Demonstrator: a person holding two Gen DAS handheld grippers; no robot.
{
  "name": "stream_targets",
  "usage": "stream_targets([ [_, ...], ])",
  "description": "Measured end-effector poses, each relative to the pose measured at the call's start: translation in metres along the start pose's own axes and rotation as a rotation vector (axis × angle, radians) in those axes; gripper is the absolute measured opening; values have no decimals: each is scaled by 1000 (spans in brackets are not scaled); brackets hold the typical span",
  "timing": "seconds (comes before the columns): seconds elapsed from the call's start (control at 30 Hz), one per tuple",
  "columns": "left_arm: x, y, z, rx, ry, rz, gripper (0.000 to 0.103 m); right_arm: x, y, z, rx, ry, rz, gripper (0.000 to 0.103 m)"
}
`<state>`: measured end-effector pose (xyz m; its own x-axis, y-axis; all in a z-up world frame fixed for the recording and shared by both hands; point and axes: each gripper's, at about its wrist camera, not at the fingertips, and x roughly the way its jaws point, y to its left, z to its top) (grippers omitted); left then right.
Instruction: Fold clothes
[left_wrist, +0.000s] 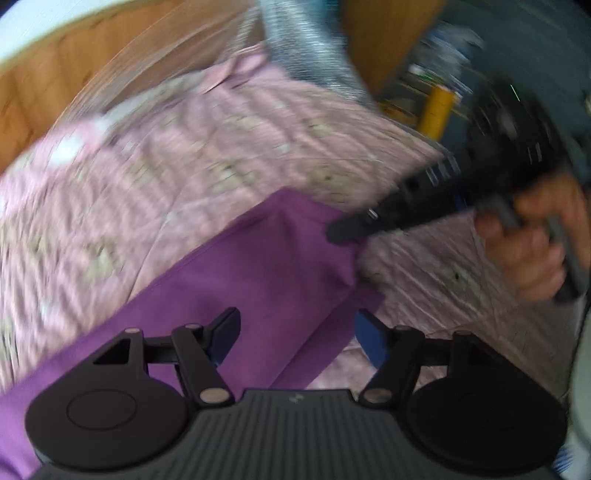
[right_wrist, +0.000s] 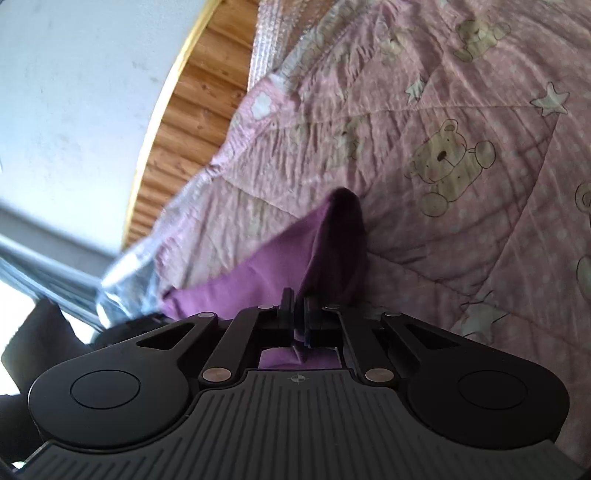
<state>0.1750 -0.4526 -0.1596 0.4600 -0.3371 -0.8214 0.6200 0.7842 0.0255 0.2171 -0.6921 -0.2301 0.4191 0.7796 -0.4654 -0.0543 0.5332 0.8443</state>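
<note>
Pink quilt, wood boards and clutter around it

A pink quilt (right_wrist: 424, 122) printed with teddy bears and pale stars lies spread out and wrinkled. Beyond its far edge runs a wall of wood boards (right_wrist: 184, 125), with a white wall (right_wrist: 81, 96) past that. A silvery bubble-textured sheet (left_wrist: 310, 48) lies against the quilt's far edge. Off the quilt's right corner in the left wrist view stands a yellow tube (left_wrist: 437, 110) amid blurred clutter
</note>
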Motion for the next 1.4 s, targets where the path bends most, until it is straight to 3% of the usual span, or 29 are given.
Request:
stream_targets([
  [0.13, 16, -43, 1, 210, -100, 116, 67, -20, 3, 2, 242, -44, 121, 2],
  [0.2, 21, -53, 2, 280, -117, 200, 29, -25, 9, -2, 284, -44, 141, 2],
  [0.23, 19, -51, 2, 272, -98, 208, 4, -28, 11, -3, 255, -50, 117, 4],
  [0.27, 12, -42, 3, 218, -91, 204, 3, -32, 13, -4, 226, -57, 94, 16],
  [0.37, -12, -9, 5, 0, -87, 180, 3, -46, 0, -8, 215, -128, 42, 26],
  [0.43, -30, 17, 7, -214, -121, 126, 3, -52, -12, -12, 209, -164, 3, 27],
  [0.53, -45, 42, 9, -438, -161, 75, 3, -25, -10, -15, 80, -67, -104, 27],
  [0.67, -53, 55, 8, -526, -186, 56, 3, 18, 16, -20, -198, 57, -230, 25],
  [0.73, -56, 62, 8, -566, -197, 46, 4, 28, 29, -21, -280, 56, -280, 27],
  [0.8, -53, 65, 11, -565, -197, 33, 4, 36, 40, -20, -349, 61, -325, 15],
  [0.83, -54, 64, 11, -564, -199, 30, 4, 35, 44, -21, -370, 55, -341, 3],
  [0.9, -54, 64, 12, -563, -202, 18, 5, 34, 54, -22, -414, 42, -373, 0],
  [1.0, -47, 58, 12, -548, -188, -30, 8, 13, 49, -21, -378, -20, -528, 0],
  [1.13, -27, 43, 11, -493, -146, -82, 9, 4, 46, -22, -303, -45, -503, 3],
  [1.17, -24, 40, 11, -477, -142, -69, 9, 1, 45, -22, -284, -51, -497, 7],
  [1.2, -22, 36, 11, -462, -138, -57, 9, -7, 50, -18, -242, -115, -528, 22],
  [1.3, -18, 30, 8, -451, -132, -34, 9, -53, 33, -4, 70, -254, -353, 50],
  [1.33, -16, 28, 6, -449, -127, -29, 10, -59, 15, -3, 210, -243, -209, 53],
  [1.4, -12, 22, 3, -433, -106, -37, 13, -51, -16, -8, 427, -170, 78, 74],
])
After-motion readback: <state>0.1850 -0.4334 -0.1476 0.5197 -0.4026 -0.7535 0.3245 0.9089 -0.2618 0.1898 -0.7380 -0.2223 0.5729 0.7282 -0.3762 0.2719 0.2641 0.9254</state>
